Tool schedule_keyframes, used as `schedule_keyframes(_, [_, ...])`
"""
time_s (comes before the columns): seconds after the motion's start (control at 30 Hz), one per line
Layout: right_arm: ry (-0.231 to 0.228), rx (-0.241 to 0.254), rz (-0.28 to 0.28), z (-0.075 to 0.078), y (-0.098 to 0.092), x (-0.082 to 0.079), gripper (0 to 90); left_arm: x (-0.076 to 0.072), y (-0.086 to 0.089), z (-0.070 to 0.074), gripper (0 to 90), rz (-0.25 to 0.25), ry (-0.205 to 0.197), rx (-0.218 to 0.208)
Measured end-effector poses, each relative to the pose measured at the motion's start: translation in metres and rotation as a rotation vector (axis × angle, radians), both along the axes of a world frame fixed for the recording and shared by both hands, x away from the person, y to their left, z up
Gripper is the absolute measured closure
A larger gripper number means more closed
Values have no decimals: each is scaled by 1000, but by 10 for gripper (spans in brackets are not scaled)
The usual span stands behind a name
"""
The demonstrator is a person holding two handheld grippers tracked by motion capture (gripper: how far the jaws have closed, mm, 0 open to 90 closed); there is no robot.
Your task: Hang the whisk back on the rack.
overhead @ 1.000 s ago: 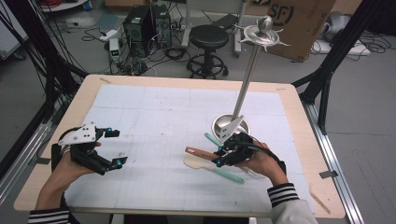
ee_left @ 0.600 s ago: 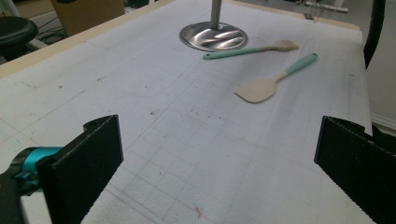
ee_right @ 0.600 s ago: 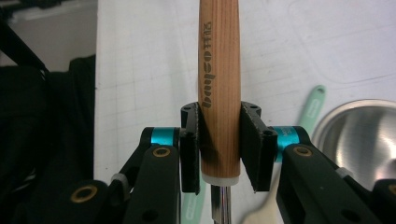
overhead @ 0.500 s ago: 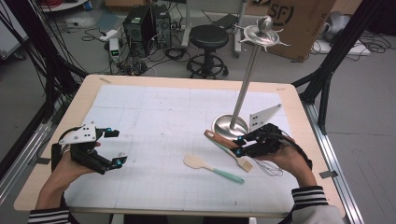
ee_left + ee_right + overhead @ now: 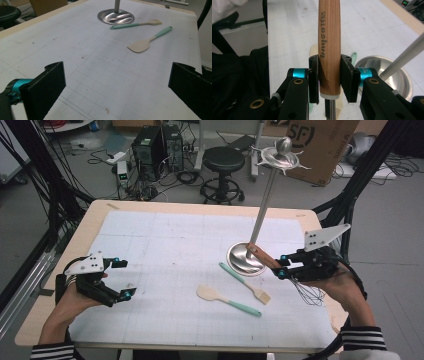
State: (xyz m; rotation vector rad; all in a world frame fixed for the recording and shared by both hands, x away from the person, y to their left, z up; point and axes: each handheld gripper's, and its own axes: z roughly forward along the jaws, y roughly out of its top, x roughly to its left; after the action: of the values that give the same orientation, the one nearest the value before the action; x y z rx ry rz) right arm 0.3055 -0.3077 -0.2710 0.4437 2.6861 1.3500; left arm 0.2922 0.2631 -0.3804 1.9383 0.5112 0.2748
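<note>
High view showed the right gripper (image 5: 281,267) clamped on the wooden handle (image 5: 261,256) of a whisk, whose wire loops (image 5: 307,295) hung below the person's right hand (image 5: 334,285). The whisk was off the table (image 5: 165,230), its handle end just beside the round base (image 5: 245,259) of the steel rack, whose pole (image 5: 264,202) leaned up to a hook crown (image 5: 280,157). Right gripper view confirmed it: both pads (image 5: 347,75) pressed the handle flanks, handle pointing away from the camera.

Left gripper (image 5: 122,279) rested at the near left of the table, jaws wide apart, nothing between them. A spatula (image 5: 227,301) and a pastry brush (image 5: 245,283) lay on the mat near the base.

Judgement: carry step, whisk bound for the rack. The next move seemingly called for lifting to the crown and bringing the whisk's hanging point to a hook. No hanging loop could be made out.
</note>
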Motion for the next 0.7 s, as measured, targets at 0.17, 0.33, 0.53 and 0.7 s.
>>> schedule_keyframes(0.17, [-24,17,-23,19,-12,-1,703,0,0,0,17,1,0,0])
schedule_keyframes(0.33, [-46,47,-43,38,-23,0,703,-1,1,0,17,2,3,-2])
schedule_keyframes(0.53, [-61,78,-59,53,-32,3,703,-1,2,0,16,2,2,-4])
schedule_keyframes(0.7, [-73,109,-73,68,-37,4,703,-1,1,0,17,1,1,-3])
